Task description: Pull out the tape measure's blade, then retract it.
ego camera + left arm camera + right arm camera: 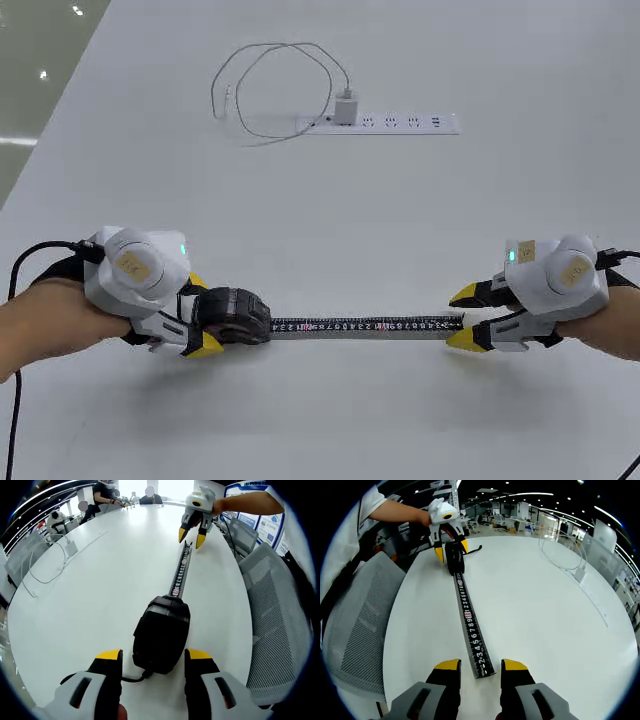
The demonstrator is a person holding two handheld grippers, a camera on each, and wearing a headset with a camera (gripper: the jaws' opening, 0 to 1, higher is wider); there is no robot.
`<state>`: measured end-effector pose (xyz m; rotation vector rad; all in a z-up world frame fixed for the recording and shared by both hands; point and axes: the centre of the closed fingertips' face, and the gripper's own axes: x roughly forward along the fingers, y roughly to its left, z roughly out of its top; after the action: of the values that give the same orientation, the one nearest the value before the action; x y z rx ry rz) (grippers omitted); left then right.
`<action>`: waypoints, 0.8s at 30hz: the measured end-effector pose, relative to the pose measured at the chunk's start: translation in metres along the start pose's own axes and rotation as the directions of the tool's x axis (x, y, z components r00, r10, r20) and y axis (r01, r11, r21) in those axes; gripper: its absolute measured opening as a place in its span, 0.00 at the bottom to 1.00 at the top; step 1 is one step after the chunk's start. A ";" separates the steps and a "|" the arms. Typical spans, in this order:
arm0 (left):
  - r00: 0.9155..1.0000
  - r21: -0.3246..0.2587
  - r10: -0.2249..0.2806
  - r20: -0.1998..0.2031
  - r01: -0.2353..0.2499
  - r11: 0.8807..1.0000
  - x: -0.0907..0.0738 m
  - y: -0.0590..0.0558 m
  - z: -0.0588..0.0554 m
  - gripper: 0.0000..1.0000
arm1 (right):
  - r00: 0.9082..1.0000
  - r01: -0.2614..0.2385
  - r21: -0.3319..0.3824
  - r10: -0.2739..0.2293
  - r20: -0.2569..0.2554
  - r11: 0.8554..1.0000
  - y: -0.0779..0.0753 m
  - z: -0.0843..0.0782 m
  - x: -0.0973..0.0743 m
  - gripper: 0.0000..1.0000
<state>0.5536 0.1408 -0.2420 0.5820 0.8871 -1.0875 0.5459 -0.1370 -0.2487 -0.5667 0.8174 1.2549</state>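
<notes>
Pulling out: this half is looking done, in my judgement, as the blade (pixel 365 325) is lying drawn out flat along the table (pixel 400 220), running from the case to the far gripper.
Retracting: this is not yet begun, as far as the layout is showing.
Tape measure (pixel 232 315): its black case is sitting on the table between the jaws of the left gripper (pixel 200 315), with its mouth facing the other gripper.
Left gripper: it is pointing low and level along the blade. Its jaws are flanking the rear of the case, and I cannot tell whether they are pressing on it.
Right gripper (pixel 462 318): it is facing the left one from well apart. Its jaws are standing apart and gripping nothing. The blade's end is lying between the tips, with bare table showing on both sides.
</notes>
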 end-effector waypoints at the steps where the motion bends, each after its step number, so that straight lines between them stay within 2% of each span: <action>1: 1.000 -0.001 0.000 0.001 0.000 1.000 0.000 0.000 0.000 0.47 | 1.000 0.000 0.002 0.000 0.001 1.000 0.000 0.000 0.000 0.28; 6: 0.999 -0.027 0.007 0.032 -0.006 1.000 -0.006 -0.001 0.002 0.48 | 1.000 0.008 0.016 -0.008 0.020 1.000 0.002 0.002 -0.001 0.29; 9: 0.998 -0.060 0.021 0.055 -0.018 0.998 -0.010 -0.002 0.002 0.49 | 0.997 0.025 0.046 -0.029 0.073 0.999 0.002 0.011 -0.005 0.31; 11: 0.998 -0.075 0.031 0.061 -0.026 0.997 -0.012 -0.002 0.001 0.50 | 0.996 0.029 0.056 -0.034 0.087 0.998 0.004 0.013 -0.006 0.32; 14: 0.994 -0.128 0.047 0.095 -0.035 0.991 -0.017 -0.002 0.002 0.50 | 0.993 0.039 0.077 -0.047 0.113 0.996 0.006 0.018 -0.008 0.33; 16: 0.993 -0.133 0.059 0.100 -0.045 0.990 -0.019 -0.002 0.000 0.51 | 0.991 0.043 0.083 -0.053 0.121 0.996 0.008 0.020 -0.009 0.34; 24: 0.982 -0.185 0.092 0.162 -0.061 0.981 -0.031 -0.003 0.004 0.54 | 0.985 0.069 0.112 -0.085 0.151 0.991 0.012 0.027 -0.012 0.40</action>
<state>0.5458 0.1523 -0.2133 0.3642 0.7971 -0.9604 0.5394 -0.1211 -0.2222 -0.4049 0.7203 1.1614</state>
